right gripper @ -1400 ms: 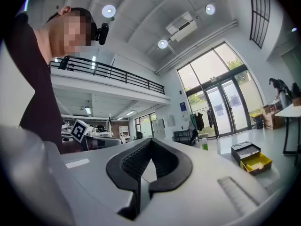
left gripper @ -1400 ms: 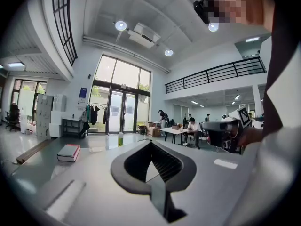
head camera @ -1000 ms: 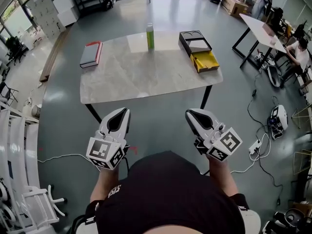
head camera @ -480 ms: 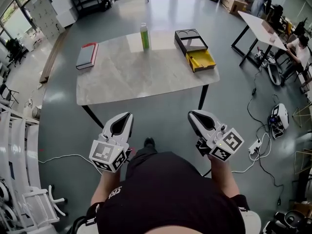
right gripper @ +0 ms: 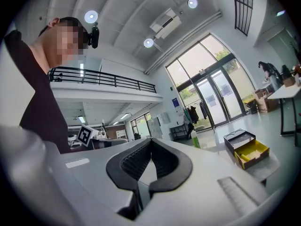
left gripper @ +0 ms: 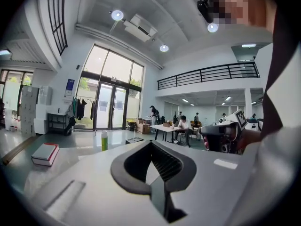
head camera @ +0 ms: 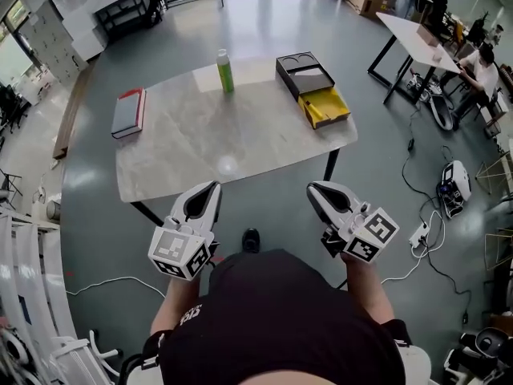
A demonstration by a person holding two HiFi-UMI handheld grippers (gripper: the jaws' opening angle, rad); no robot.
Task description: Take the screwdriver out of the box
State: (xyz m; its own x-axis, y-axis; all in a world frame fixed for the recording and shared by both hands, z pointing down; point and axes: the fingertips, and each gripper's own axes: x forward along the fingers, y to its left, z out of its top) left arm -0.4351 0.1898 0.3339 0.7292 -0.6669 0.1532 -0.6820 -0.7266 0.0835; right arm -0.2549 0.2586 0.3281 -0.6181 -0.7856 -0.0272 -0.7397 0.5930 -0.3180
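— Where do the grippers stand?
— You hold both low in front of your body, short of the table's near edge. Your left gripper (head camera: 214, 186) is pressed together, its ribbed black pads meeting along a seam inside a smooth white shell. Your right gripper (head camera: 312, 188) is the same, its jaws closed on each other and holding nothing. Each carries a cube of black-and-white square markers at the back.
— And the box?
— The box (head camera: 302, 71) sits at the table's far right corner, well apart from both of your grippers. It is a flat black rectangle with two round hollows at its far end, and a bright yellow tray (head camera: 326, 107) lies against its near end. The screwdriver is too small to make out from where you stand.
— What else is on the top?
— A slim green bottle (head camera: 225, 70) stands upright near the far edge, left of the box. A flat book (head camera: 129, 111) with a grey cover and red edge lies at the far left corner. The table (head camera: 232, 147) has a pale, marble-patterned slab with rounded corners and a glossy shine, on thin black legs.
— The room?
— You have a polished grey floor that mirrors the light and a white power strip (head camera: 419, 234) with cables at your right. There are tall glazed doors (left gripper: 110, 105), and people sit at a white table (head camera: 417, 32) beyond
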